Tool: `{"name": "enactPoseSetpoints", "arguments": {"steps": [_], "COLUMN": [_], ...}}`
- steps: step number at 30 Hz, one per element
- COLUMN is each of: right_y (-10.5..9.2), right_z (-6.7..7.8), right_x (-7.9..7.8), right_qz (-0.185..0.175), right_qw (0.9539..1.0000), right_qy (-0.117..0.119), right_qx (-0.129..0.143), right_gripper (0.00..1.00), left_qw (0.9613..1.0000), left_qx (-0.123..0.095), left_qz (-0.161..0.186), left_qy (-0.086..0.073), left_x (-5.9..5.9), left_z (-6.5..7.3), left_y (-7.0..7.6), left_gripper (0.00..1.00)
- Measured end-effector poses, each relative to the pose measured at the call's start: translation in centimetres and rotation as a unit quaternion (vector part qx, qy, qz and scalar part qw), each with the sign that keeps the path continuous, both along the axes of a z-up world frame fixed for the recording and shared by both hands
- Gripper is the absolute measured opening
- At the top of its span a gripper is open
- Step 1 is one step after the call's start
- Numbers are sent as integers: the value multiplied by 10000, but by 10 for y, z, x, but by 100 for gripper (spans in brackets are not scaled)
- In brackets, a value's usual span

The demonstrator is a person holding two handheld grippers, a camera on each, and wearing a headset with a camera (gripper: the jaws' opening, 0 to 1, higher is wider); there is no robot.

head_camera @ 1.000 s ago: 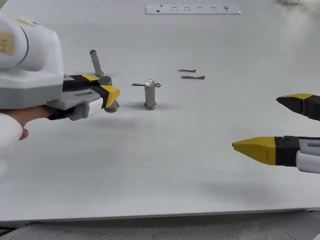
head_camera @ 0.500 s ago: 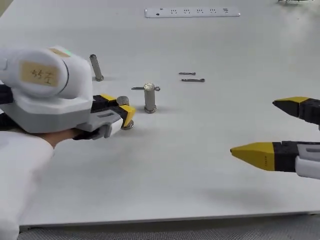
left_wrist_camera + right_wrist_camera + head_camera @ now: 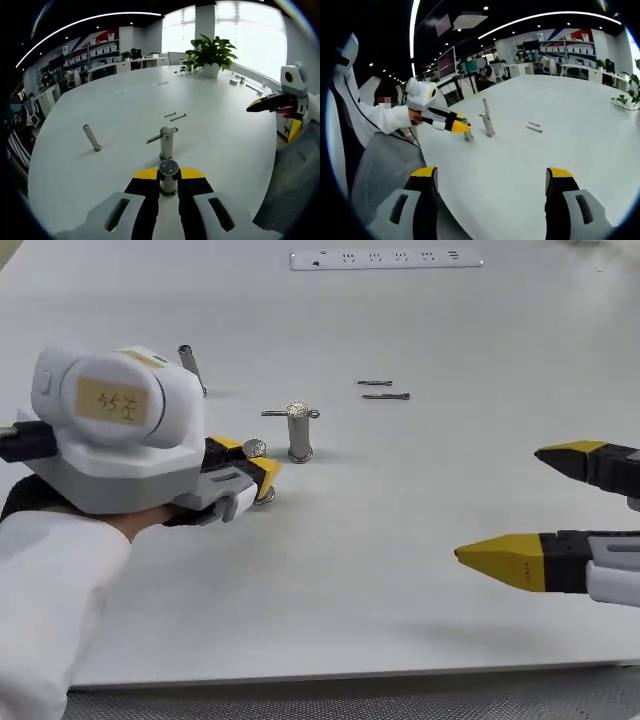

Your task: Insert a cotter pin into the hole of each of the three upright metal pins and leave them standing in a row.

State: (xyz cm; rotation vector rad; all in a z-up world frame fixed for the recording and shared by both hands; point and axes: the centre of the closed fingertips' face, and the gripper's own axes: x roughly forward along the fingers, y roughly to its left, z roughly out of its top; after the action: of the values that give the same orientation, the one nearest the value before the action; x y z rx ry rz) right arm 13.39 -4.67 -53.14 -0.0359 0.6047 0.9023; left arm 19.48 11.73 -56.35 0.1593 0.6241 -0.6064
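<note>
Lower left on the white table (image 3: pixel 400 540), the left gripper (image 3: pixel 252 462) pinches a metal pin (image 3: pixel 255 449); the right gripper (image 3: pixel 499 503) gapes; office shelves (image 3: pixel 570 45) stand behind.

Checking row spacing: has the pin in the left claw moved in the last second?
Yes. The left claw has carried the held pin rightward and nearer the camera, closer to the cotter-pinned pin.
</note>
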Motion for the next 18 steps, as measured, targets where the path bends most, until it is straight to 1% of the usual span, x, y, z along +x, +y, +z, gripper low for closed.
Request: {"name": "enactPoseSetpoints", "arguments": {"steps": [1, 6, 10, 11, 13, 18], "right_y": [0, 0, -1, -1, -1, -1], "right_z": [-1, -1, -2, -2, -2, -2], "right_x": [0, 0, 0, 0, 0, 0], "right_qz": [9, 15, 17, 17, 23, 32], "right_qw": [10000, 10000, 10000, 10000, 10000, 10000], "right_qy": [21, 34, 35, 36, 34, 26], "right_qx": [10, -2, -10, -9, -12, -19], "right_gripper": [87, 88, 88, 88, 88, 88], "left_qw": [10000, 10000, 9999, 9999, 9997, 9998], "left_qx": [-27, -23, -32, -68, -155, -141], "left_qz": [14, 34, 106, 123, 186, 159], "left_qy": [4, 12, 65, 38, 74, 13], "left_x": [0, 0, 0, 0, 0, -1], "left_z": [0, -4, -8, -7, -7, -7], "left_y": [0, 0, 2, 1, 1, 0], "left_gripper": [10, 10, 10, 10, 10, 10]}}
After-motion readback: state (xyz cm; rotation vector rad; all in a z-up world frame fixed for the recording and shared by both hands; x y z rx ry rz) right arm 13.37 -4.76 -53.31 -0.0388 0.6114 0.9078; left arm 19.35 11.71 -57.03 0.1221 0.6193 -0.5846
